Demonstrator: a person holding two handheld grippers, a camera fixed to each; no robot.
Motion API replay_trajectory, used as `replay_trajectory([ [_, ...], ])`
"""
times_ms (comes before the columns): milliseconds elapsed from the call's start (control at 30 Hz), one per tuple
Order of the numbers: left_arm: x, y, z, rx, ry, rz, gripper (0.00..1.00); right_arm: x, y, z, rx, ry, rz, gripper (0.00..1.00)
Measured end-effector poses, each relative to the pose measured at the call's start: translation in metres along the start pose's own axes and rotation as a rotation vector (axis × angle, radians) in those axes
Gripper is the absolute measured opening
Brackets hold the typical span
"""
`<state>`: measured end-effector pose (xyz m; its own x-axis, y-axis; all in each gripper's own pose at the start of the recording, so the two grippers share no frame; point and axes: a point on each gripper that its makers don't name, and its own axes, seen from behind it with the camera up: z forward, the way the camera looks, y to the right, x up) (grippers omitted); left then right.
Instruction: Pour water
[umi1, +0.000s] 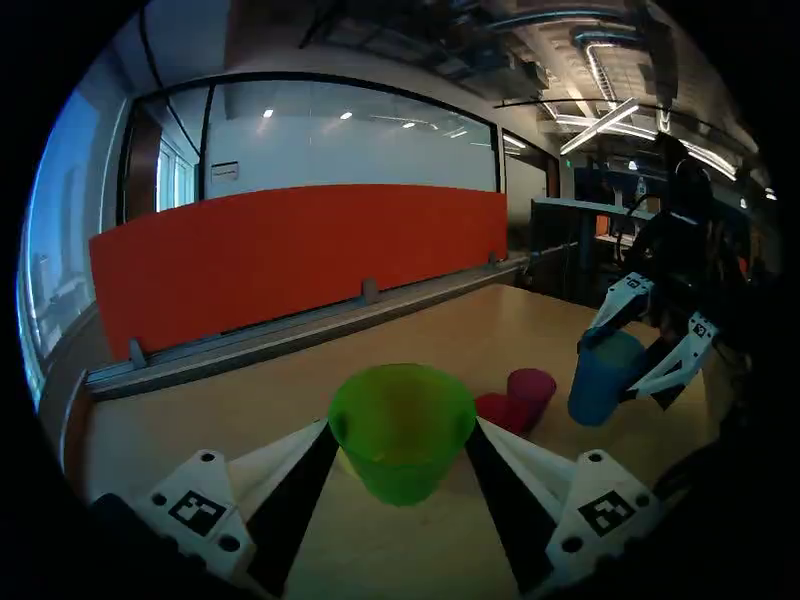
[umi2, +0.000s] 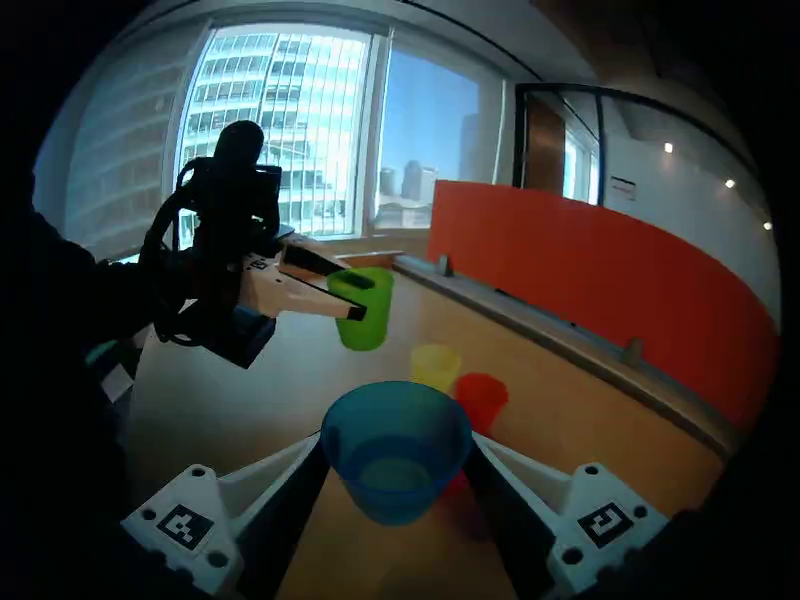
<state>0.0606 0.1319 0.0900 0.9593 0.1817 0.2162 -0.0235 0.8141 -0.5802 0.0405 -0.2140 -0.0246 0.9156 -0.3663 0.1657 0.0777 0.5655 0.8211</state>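
Two cups are up off the table, one in each of my tools, and as I judge it nothing has been poured yet. My left gripper is clamped on the green cup, one finger pressing each side just below the rim. My right gripper is clamped on the blue cup the same way. Both cups stand upright, neither tipped.

In the right gripper view I see a pale level low inside the blue cup, which I take to be water, so that one looks like the source. I cannot tell whether the green cup holds anything.

What is left is the pour itself: bringing one rim over the other and tilting. For now the cups are well apart. From my left gripper the blue cup sits off to the right and farther away. From my right gripper the green cup hangs ahead and slightly left, higher in the view.

A yellow cup and a red cup stand on the table between and beyond them, touching or nearly so. I'd want to keep my tilt clear of those.
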Motion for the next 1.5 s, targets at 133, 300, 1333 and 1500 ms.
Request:
replay_trajectory([
  [133, 0.012, 0.002, -0.007, 0.005, 0.033, 0.007, 0.86, 0.011, 0.0, -0.006, -0.008, 0.024, -0.005, 0.91],
  [300, 0.026, 0.002, -0.015, 0.019, 0.073, 0.018, 0.86, 0.023, -0.001, -0.011, -0.015, 0.05, -0.002, 0.91],
  [1333, 0.062, 0.03, -0.042, -0.028, 0.153, 0.028, 0.87, 0.053, 0.008, -0.022, -0.036, 0.161, 0.034, 0.91],
  [1500, 0.063, 0.037, -0.044, -0.045, 0.156, 0.028, 0.87, 0.058, 0.012, -0.022, -0.038, 0.175, 0.037, 0.91],
])
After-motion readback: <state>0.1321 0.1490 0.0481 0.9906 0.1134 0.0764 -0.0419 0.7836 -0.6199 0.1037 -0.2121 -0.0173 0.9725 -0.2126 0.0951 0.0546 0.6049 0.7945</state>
